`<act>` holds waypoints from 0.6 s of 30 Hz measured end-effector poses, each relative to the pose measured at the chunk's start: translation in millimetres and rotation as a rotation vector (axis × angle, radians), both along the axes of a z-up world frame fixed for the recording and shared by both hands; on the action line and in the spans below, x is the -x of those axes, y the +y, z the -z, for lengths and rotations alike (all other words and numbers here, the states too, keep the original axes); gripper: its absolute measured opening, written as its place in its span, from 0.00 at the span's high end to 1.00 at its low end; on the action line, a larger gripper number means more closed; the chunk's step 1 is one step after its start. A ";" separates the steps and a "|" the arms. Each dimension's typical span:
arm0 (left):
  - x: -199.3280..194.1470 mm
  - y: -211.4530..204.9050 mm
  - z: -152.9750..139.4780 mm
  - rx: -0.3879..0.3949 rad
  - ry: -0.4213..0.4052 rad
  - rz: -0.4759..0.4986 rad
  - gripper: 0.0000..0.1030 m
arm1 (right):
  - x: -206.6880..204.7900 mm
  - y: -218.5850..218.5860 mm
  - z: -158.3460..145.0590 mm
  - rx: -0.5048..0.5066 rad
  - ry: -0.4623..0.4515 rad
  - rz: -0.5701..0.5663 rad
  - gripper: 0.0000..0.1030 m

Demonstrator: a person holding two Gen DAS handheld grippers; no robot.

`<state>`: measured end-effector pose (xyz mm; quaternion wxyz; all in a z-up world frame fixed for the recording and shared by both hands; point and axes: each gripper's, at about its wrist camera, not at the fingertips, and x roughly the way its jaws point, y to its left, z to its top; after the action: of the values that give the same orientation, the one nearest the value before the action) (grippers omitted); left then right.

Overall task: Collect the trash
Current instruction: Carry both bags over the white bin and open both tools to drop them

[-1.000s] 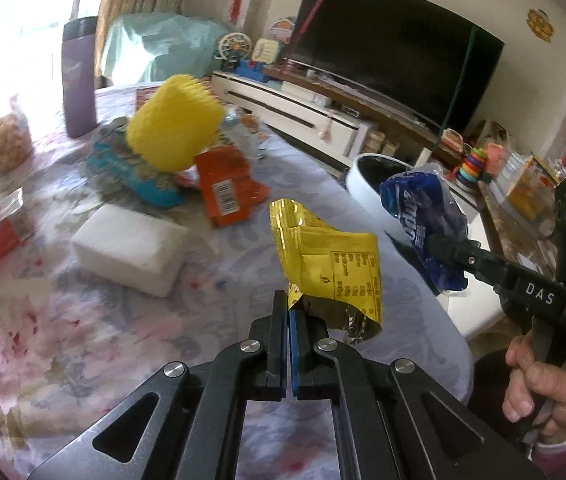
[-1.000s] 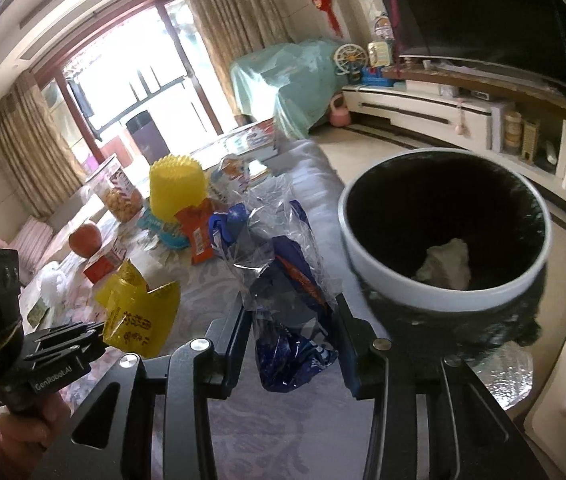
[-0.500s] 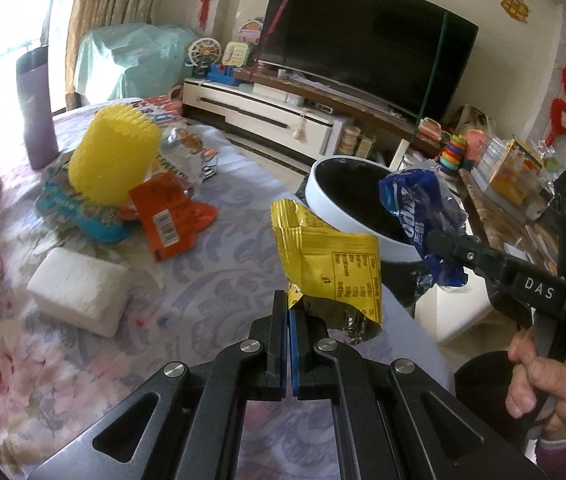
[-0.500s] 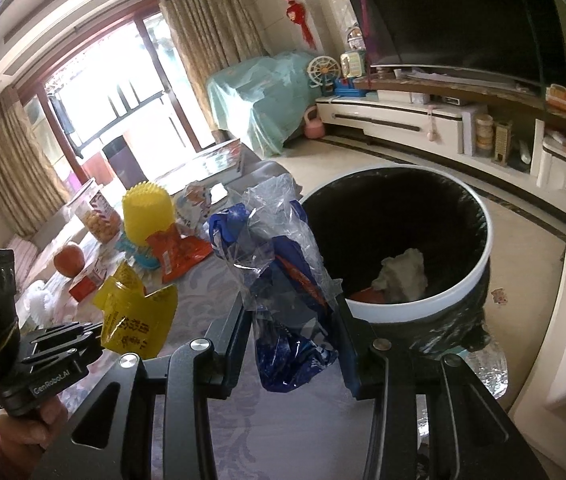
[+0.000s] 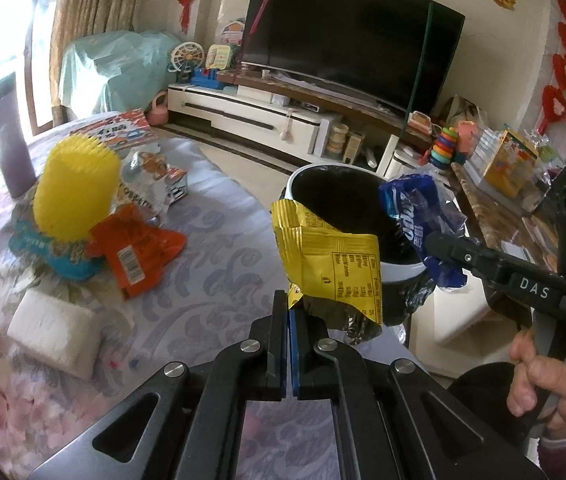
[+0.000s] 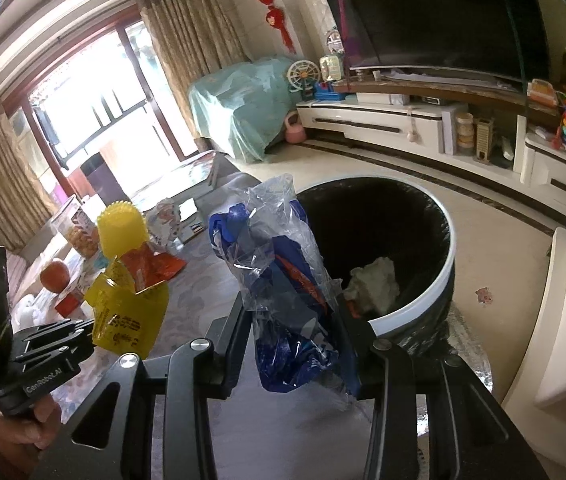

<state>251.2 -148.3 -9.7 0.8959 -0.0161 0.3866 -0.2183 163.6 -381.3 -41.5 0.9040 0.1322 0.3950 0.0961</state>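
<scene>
My left gripper (image 5: pixel 291 312) is shut on the bottom corner of a yellow snack wrapper (image 5: pixel 329 264) and holds it upright above the table edge, beside the trash bin (image 5: pixel 399 268). My right gripper (image 6: pixel 291 320) is shut on a crumpled blue and clear plastic wrapper (image 6: pixel 283 292), held just left of the bin's white rim (image 6: pixel 423 300). The bin has a black liner and holds a white crumpled tissue (image 6: pixel 375 284). The blue wrapper also shows in the left wrist view (image 5: pixel 419 220), and the yellow wrapper in the right wrist view (image 6: pixel 129 312).
On the lilac patterned table (image 5: pixel 211 280) lie an orange wrapper (image 5: pixel 135 252), a white tissue pack (image 5: pixel 53 330), a yellow spiky cylinder (image 5: pixel 77 192), a blue packet (image 5: pixel 55 256) and a clear snack bag (image 5: pixel 155 184). A purple bottle (image 5: pixel 9 136) stands far left. A TV stand (image 5: pixel 267 116) is behind.
Both grippers have moved with their wrappers toward the trash bin, which now looms larger and closer. The table clutter has slid away to the left in view.
</scene>
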 end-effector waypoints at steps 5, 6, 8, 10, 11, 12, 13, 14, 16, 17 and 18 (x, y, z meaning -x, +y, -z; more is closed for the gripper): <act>-7.9 -12.2 -0.3 -0.009 0.002 0.011 1.00 | -4.8 -10.3 2.0 -0.005 0.005 0.020 0.61; -9.5 -14.4 -0.6 -0.012 0.001 0.013 1.00 | -6.0 -12.5 2.4 -0.006 0.006 0.023 0.61; -13.8 -20.3 -1.2 -0.019 -0.001 0.021 1.00 | -8.5 -16.6 2.8 -0.008 0.008 0.030 0.61; -17.6 -25.7 -1.3 -0.025 -0.004 0.030 1.00 | -11.1 -20.8 2.9 -0.010 0.011 0.037 0.61; -19.9 -28.4 -1.4 -0.028 -0.005 0.034 1.00 | -11.9 -22.5 3.1 -0.011 0.012 0.040 0.61; -21.6 -30.7 -1.5 -0.030 -0.006 0.036 1.00 | -13.4 -24.3 2.8 -0.011 0.013 0.043 0.61; -24.3 -33.3 -1.2 -0.033 -0.008 0.040 1.00 | -15.2 -25.9 2.6 -0.013 0.014 0.046 0.61; -26.4 -36.4 -1.2 -0.036 -0.008 0.043 1.00 | -16.8 -28.1 2.4 -0.014 0.015 0.048 0.61; -31.4 -42.6 -1.1 -0.042 -0.010 0.049 1.00 | -20.2 -30.7 1.8 -0.015 0.017 0.054 0.61; -34.5 -46.0 -1.6 -0.046 -0.011 0.055 1.00 | -22.1 -32.5 2.0 -0.017 0.019 0.055 0.61; -37.4 -49.5 -1.6 -0.050 -0.011 0.058 1.00 | -24.4 -34.3 2.3 -0.019 0.022 0.057 0.61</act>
<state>288.6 -197.7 -8.1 0.8914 0.0187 0.3875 -0.2344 188.0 -415.6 -43.8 0.9006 0.1532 0.4001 0.0728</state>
